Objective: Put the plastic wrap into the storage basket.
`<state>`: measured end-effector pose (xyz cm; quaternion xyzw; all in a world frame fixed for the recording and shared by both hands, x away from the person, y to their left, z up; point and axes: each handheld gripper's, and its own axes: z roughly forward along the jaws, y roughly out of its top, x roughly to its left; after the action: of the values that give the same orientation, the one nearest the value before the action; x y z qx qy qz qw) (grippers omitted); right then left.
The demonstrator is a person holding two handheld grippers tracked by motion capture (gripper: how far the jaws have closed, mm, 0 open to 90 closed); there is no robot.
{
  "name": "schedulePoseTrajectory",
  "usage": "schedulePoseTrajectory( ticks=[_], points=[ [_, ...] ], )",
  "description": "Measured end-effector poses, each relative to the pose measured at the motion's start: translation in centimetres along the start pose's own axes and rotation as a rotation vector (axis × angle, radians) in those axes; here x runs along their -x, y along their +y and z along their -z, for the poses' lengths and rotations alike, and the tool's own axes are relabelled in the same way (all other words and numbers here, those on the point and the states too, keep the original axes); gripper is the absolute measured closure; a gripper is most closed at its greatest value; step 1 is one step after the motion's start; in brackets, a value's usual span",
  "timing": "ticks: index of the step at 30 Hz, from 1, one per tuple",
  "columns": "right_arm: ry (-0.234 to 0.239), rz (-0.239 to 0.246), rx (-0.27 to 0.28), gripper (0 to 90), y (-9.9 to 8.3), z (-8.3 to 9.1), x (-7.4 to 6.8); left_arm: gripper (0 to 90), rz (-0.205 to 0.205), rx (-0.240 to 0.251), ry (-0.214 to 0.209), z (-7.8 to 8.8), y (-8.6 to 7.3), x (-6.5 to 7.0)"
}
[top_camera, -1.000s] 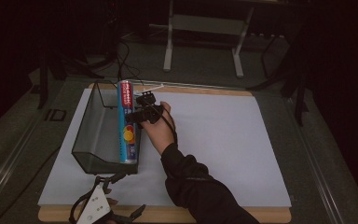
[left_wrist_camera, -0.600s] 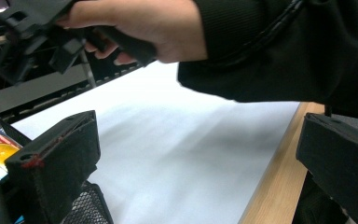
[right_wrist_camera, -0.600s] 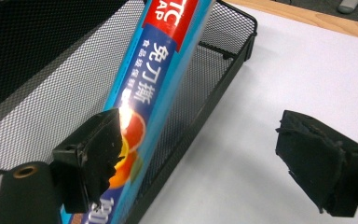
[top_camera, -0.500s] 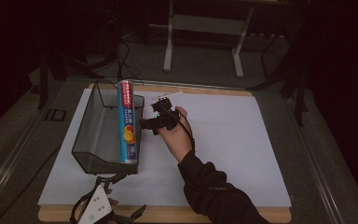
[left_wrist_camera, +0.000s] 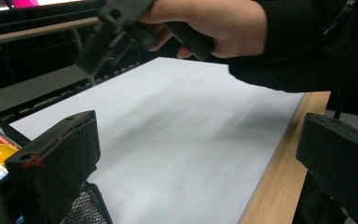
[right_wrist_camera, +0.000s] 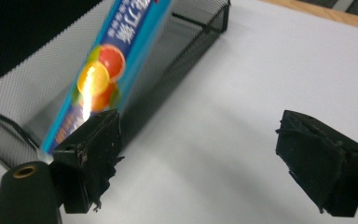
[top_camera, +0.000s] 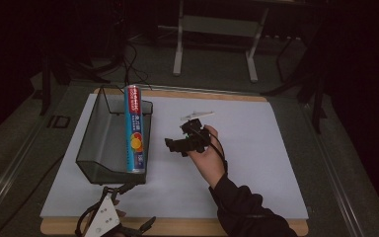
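Note:
A blue tube (top_camera: 135, 131) with fruit pictures and a red end lies along the right wall of a black mesh basket (top_camera: 96, 148). My right gripper (top_camera: 175, 138) hovers over the white sheet (top_camera: 256, 158) to the right of the basket, pointing left at it. It is open with nothing between its jaws. In the right gripper view (right_wrist_camera: 198, 135) the tube (right_wrist_camera: 121, 51) and the basket (right_wrist_camera: 28, 93) lie ahead, apart from the jaws. My left gripper (top_camera: 137, 206) rests at the table's front edge below the basket, open and empty (left_wrist_camera: 196, 135).
A small pale stick-like object (top_camera: 196, 115) lies on the sheet behind the right hand. The wooden table edge (top_camera: 187, 227) runs along the front. Metal stand legs (top_camera: 180, 49) rise on the dark floor behind the table.
My right hand has moved right across the sheet, away from the tube and basket, its jaws still open. The left gripper has stayed put.

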<state>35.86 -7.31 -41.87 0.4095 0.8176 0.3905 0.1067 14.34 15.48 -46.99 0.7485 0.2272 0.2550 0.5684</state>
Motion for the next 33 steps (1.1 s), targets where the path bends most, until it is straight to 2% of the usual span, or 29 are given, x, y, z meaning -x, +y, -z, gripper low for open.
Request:
schedulePoseTrajectory(
  ticks=[5,10,11,16,17,20,28,31,33],
  points=[
    [0.000,0.010,0.013,13.9,-2.1,1.5,1.1,0.5,0.000,-0.004,0.000,-0.1,0.0,0.0],
    [0.004,0.018,0.021,13.9,-3.0,2.1,1.6,0.5,0.003,-0.004,0.000,-0.2,0.0,0.1],
    [0.018,0.021,0.022,13.8,-4.1,2.6,2.2,0.5,0.001,-0.006,0.001,-0.2,0.0,0.1],
    [0.017,0.029,0.008,13.1,-4.9,3.0,2.6,0.5,-0.001,-0.009,0.001,-0.2,0.0,0.1],
    [0.029,0.004,0.014,13.1,-5.5,3.4,2.9,0.5,-0.001,-0.008,0.001,-0.2,0.0,0.1],
    [0.028,-0.003,0.022,13.1,-6.4,3.9,3.3,0.5,-0.001,-0.010,0.001,-0.3,0.0,0.1],
    [0.029,-0.005,0.024,13.1,-8.1,5.0,4.3,0.5,-0.005,-0.013,0.000,-0.3,0.0,0.1],
    [0.026,-0.004,0.022,13.1,-9.3,5.7,4.7,0.4,-0.005,-0.013,0.000,-0.3,0.0,0.2],
    [0.026,-0.004,0.022,13.1,-9.3,5.7,4.7,0.5,-0.006,-0.012,0.001,-0.3,0.0,0.2]
  ],
)
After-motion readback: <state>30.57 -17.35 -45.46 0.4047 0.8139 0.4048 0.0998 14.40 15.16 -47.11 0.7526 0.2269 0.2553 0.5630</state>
